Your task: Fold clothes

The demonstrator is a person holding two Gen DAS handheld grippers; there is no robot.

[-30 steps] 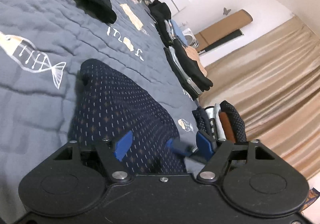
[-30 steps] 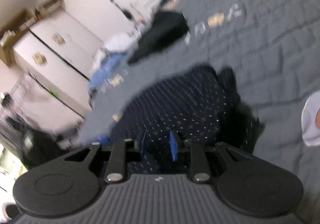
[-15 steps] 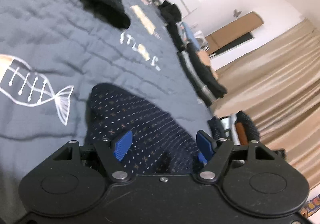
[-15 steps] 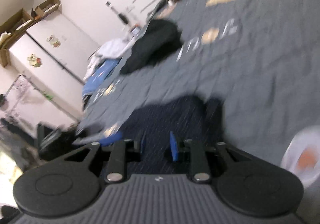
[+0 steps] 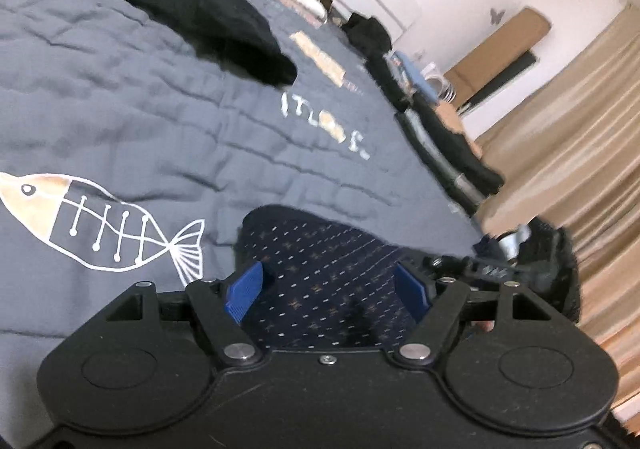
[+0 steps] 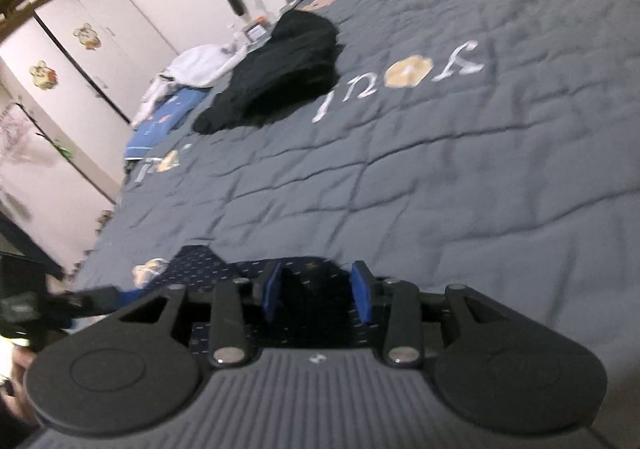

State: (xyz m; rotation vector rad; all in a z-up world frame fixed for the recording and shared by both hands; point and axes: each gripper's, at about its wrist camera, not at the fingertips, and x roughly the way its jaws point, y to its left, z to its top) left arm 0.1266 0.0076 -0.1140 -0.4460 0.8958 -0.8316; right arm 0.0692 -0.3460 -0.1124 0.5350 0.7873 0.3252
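Navy patterned garment (image 5: 320,273) lies flat on grey quilted bed (image 5: 168,121), under and between both sets of fingers. Left gripper (image 5: 332,289) fingers spread wide, gripping nothing. Right gripper (image 6: 318,291) fingers have just been opening, apart over cloth, pads not pressing it. Black garment (image 5: 188,5) well beyond fingers.

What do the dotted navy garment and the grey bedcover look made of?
Navy garment: thin soft fabric, matte, probably a knit; it drapes limply, with small woven or printed flecks. Grey bedcover: padded quilted textile, matte; stitched lines puff it into panels.
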